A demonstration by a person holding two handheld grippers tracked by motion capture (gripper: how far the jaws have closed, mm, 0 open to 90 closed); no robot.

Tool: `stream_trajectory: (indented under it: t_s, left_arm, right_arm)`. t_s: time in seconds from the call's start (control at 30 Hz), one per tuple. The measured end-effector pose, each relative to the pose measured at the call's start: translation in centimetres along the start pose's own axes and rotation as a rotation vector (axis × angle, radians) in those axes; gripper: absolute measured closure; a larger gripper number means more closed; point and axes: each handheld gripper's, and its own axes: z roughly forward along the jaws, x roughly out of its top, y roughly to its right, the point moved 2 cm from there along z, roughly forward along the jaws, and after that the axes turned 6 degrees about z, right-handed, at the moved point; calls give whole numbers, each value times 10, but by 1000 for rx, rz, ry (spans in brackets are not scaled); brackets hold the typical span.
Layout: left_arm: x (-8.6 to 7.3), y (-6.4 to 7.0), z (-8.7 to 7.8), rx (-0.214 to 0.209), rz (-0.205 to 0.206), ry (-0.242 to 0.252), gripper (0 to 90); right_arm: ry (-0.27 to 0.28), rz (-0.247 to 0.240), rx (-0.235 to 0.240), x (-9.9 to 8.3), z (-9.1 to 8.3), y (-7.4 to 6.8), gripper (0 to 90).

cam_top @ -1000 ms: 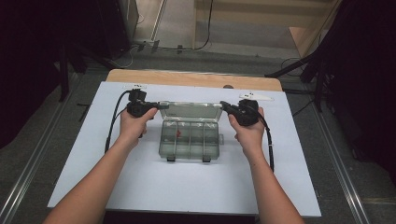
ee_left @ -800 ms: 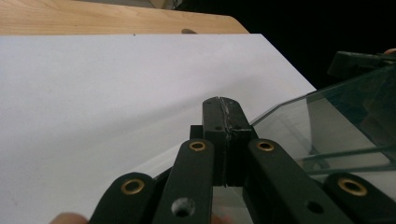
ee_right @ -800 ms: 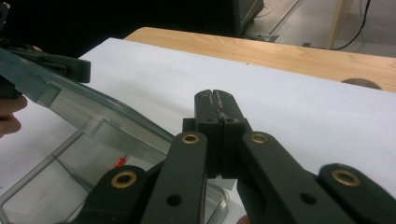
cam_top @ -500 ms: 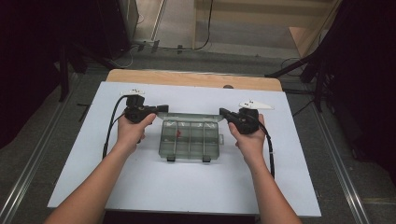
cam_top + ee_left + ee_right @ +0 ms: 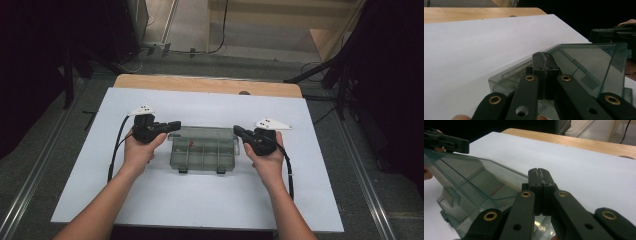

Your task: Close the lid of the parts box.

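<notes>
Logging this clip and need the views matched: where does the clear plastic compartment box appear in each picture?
High view: the clear compartment box lies mid-table between the two grippers.
Left gripper view: it fills the lower right, lid slanted, beyond the shut jaws.
Right gripper view: it fills the lower left, lid slanted.
Shared landmark: the wooden table edge beyond the white board.

soft overhead light fell evenly on the white table (image 5: pixel 210 200); surroundings stayed dark, shadows were faint, and close jaws looked slightly blurred.

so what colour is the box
Clear smoky grey box with a greenish tint, best in the left gripper view.
</notes>
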Motion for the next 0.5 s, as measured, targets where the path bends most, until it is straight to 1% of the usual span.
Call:
stream_trajectory:
  t_s: [0.03, 0.1, 0.2, 0.27, 0.33, 0.37, 0.4, 0.5]
  left_arm:
    - [-1, 1, -1, 0, 5, 3, 900]
    - [-4, 2, -3, -2, 2, 16, 900]
    - [-9, 7, -6, 6, -1, 34, 900]
    - [-11, 10, -8, 14, 8, 39, 900]
    - [-14, 12, -10, 11, 3, 48, 900]
    - [-15, 14, -11, 17, 6, 52, 900]
    - [-16, 15, -13, 19, 11, 56, 900]
    - [-19, 19, -16, 18, 2, 70, 900]
  right_arm:
    - [4, -1, 2, -1, -1, -1, 900]
    - [6, -5, 7, -4, -3, -4, 900]
    - [13, -15, 8, -7, -6, -8, 900]
    - [15, -21, 8, -9, -8, -11, 900]
    - [18, -18, 13, -12, -10, -14, 900]
    - [19, -27, 9, -13, -10, -15, 900]
    - [19, -26, 10, -15, -11, -16, 900]
    - [19, -34, 9, -21, -13, -20, 900]
